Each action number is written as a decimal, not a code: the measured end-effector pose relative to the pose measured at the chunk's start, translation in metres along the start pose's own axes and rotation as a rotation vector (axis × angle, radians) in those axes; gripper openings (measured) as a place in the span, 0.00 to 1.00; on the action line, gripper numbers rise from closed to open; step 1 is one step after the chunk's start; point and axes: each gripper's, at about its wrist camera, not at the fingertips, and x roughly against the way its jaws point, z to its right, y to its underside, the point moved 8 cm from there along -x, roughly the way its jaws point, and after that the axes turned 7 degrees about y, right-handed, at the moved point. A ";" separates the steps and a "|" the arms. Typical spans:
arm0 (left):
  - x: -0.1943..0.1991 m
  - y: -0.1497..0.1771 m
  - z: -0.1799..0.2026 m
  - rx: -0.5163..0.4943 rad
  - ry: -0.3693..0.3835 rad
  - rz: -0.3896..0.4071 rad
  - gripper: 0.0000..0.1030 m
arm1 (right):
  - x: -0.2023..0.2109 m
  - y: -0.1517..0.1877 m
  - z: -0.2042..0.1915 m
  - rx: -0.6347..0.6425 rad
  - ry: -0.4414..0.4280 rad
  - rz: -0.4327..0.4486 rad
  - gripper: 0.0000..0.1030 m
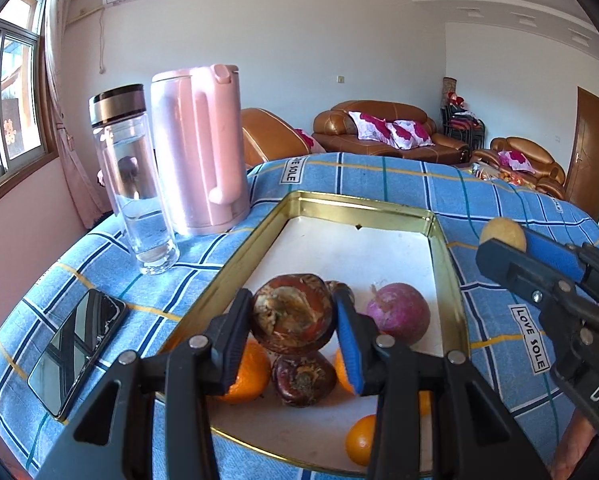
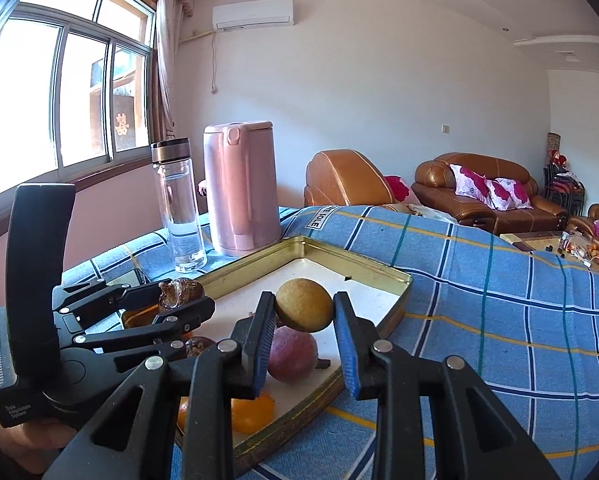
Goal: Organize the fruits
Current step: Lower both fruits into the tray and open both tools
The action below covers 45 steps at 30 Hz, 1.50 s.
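A gold-rimmed tray (image 1: 443, 256) (image 2: 395, 280) lies on the blue checked cloth. My left gripper (image 1: 293, 322) is shut on a dark brown dried fruit (image 1: 293, 314) and holds it above the tray's near end; the fruit also shows in the right wrist view (image 2: 179, 292). Under it lie another brown fruit (image 1: 303, 378), a purple fruit (image 1: 397, 312) (image 2: 293, 354) and several oranges (image 1: 247, 376) (image 2: 251, 412). My right gripper (image 2: 304, 312) is shut on a round yellow-brown fruit (image 2: 304, 309) (image 1: 502, 234) above the tray's right side.
A pink kettle (image 1: 199, 152) (image 2: 241, 188) and a glass bottle (image 1: 135, 184) (image 2: 179, 208) stand left of the tray at the back. A phone (image 1: 77, 350) lies flat at the near left. Brown sofas (image 1: 379, 132) stand beyond the table.
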 end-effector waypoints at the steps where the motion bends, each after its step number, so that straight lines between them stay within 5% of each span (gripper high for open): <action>1: 0.000 0.001 -0.003 0.003 -0.004 -0.001 0.41 | -0.002 0.001 -0.003 0.004 -0.004 -0.004 0.31; 14: 0.005 0.006 -0.035 0.037 -0.034 -0.005 0.41 | -0.011 0.011 -0.021 0.022 -0.030 -0.041 0.31; 45: -0.003 0.025 -0.041 0.021 -0.021 -0.023 0.41 | -0.025 0.036 -0.041 0.021 -0.055 -0.117 0.31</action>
